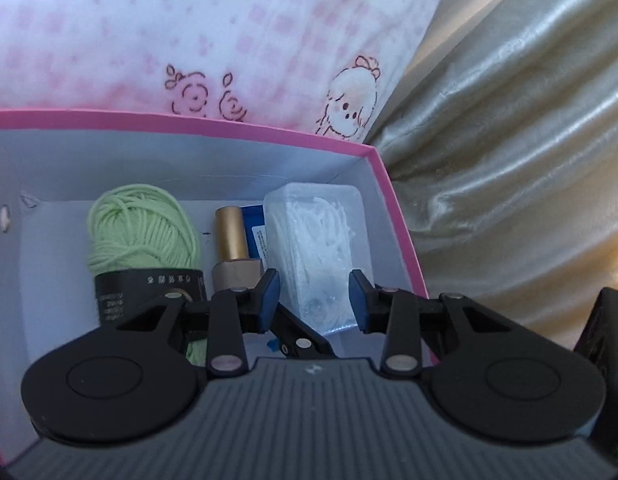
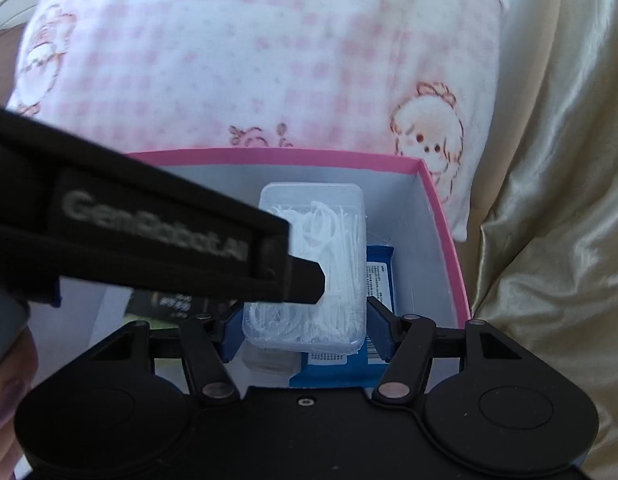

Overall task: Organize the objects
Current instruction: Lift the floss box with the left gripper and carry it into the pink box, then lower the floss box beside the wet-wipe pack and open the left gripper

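Pink-checked white pillow (image 1: pixel 213 32) and glossy cream satin sheet (image 1: pixel 517 152) behind pink-rimmed white cardboard box (image 1: pixel 237 130).

Left wrist view: box holds pale green yarn ball with black label (image 1: pixel 143 232), gold-capped bottle (image 1: pixel 230 240), clear plastic case of white floss picks (image 1: pixel 317 240). Left gripper (image 1: pixel 313 300) narrow, nothing between pads, above case.

Right wrist view: right gripper (image 2: pixel 305 330) half-wide, pads flanking case (contact unclear). Blue packet (image 2: pixel 379 276) beneath case, only sliver in other view. Yarn mostly hidden by left gripper's body. Hand (image 2: pixel 7 392) cut off at edge.
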### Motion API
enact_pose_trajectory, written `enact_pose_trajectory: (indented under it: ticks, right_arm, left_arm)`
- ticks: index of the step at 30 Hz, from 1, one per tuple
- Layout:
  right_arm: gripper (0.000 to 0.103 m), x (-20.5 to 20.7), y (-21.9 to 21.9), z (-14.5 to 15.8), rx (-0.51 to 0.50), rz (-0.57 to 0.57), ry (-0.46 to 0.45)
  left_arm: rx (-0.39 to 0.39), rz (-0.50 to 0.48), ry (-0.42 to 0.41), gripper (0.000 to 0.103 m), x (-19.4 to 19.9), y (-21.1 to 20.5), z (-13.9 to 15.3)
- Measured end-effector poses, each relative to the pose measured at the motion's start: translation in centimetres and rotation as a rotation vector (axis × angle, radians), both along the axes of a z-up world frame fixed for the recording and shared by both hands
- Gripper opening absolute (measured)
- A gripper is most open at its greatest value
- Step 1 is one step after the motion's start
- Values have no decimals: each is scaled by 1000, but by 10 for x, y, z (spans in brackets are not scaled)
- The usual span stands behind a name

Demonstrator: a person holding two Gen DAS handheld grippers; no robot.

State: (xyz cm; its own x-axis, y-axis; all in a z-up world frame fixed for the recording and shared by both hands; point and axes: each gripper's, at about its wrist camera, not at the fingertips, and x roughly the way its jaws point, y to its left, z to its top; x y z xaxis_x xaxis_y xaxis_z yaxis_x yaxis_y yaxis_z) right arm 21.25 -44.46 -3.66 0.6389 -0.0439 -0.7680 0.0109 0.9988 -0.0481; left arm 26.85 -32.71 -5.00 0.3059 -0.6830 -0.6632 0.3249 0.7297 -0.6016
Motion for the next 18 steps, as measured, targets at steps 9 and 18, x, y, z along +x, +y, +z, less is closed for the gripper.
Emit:
enact_pose_trajectory:
  ticks: [9, 18]
  right_arm:
    - [66, 23, 0, -24, -48, 1, 115]
    - [69, 2, 8, -21, -87, 70, 140]
  left_arm:
    - [0, 13, 116, 35, 19, -9, -30]
    - [-15, 35, 117, 25, 24, -9, -37]
